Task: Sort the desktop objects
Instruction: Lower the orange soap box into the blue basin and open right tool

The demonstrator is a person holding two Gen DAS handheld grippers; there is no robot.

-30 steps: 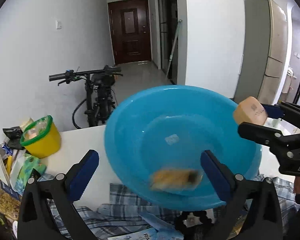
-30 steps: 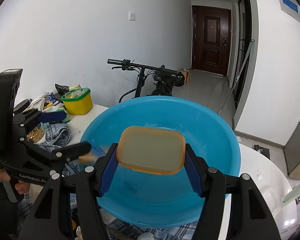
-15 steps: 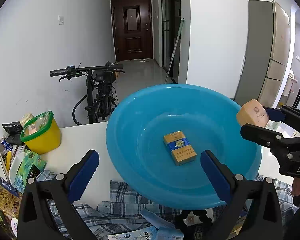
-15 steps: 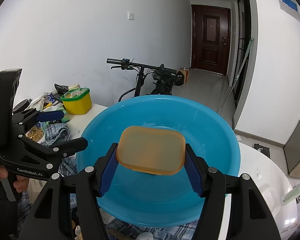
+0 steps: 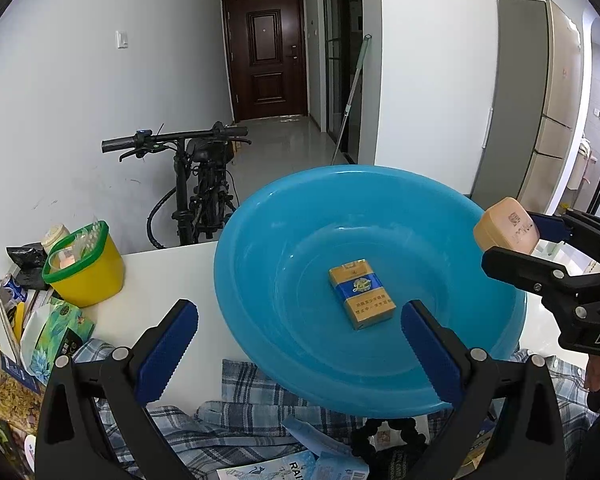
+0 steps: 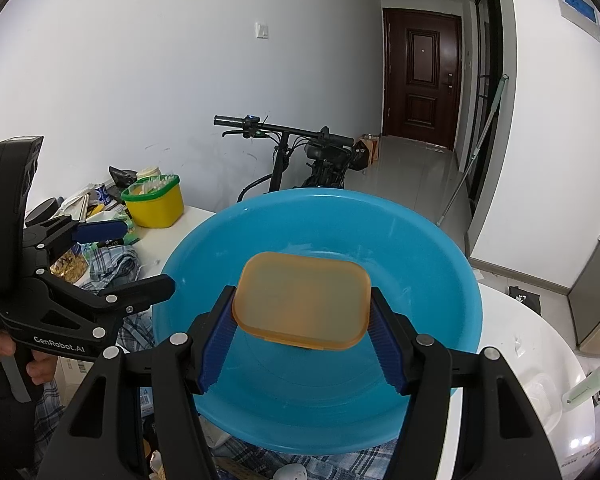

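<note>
The blue basin [image 5: 260, 280], round, smooth and glossy plastic, sits on the white table [image 5: 160, 276] and serves as the landmark here. Flat on its bottom, near the middle, lies a cigarette pack [image 5: 361, 294], a small rectangular carton printed in gold and blue. Above the basin's right rim, the right gripper [image 6: 302, 342] has its ribbed blue pads clamped on the short sides of an orange box [image 6: 302, 300], a matte, translucent plastic case with rounded corners (faint embossed lettering shows on it in the left wrist view [image 5: 507, 226]). The left gripper [image 5: 299, 346] hangs over the basin's near edge with its fingers spread wide, holding and touching nothing. Under the basin's near side lies a crumpled plaid cloth [image 5: 236, 428]. Left of the basin stands a yellow tub [image 5: 86, 270] with a green rim. Behind the basin a black bicycle [image 5: 198, 188] leans by the wall.
</note>
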